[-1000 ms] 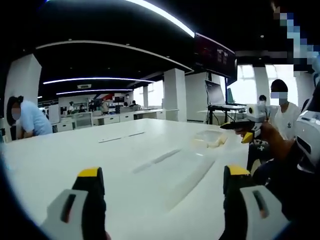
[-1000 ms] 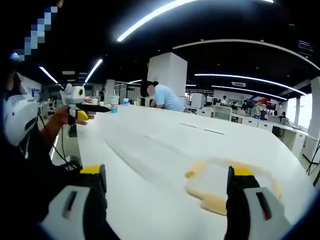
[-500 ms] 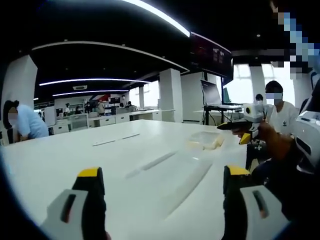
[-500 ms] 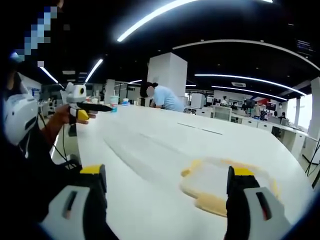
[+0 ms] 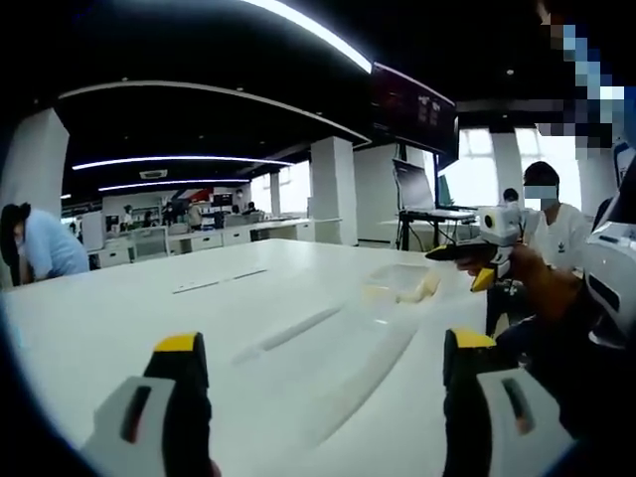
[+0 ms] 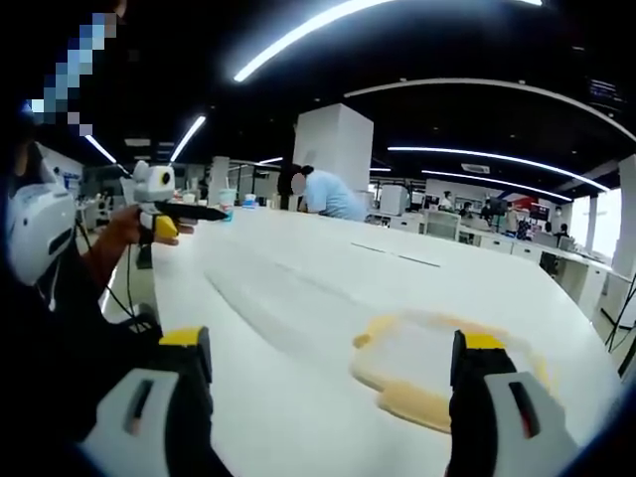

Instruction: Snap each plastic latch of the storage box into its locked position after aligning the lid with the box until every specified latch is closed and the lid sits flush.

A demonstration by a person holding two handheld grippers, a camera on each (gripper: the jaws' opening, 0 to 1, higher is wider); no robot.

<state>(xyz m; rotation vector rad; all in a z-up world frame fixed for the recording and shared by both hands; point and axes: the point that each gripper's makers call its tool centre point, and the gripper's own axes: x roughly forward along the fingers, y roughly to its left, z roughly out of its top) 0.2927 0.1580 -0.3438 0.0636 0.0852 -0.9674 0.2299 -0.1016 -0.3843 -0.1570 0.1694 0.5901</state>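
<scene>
Storage box [image 6: 447,363] sits low right on the white surface [image 6: 298,298], both claws [image 5: 323,397] [image 6: 328,397] hanging spread and empty — approaching this blurry lid off-centre could skew it, so latches won't seat.

One storage box [image 6: 442,373], one table [image 6: 288,298], two claws [image 5: 323,358] [image 6: 328,353].
</scene>
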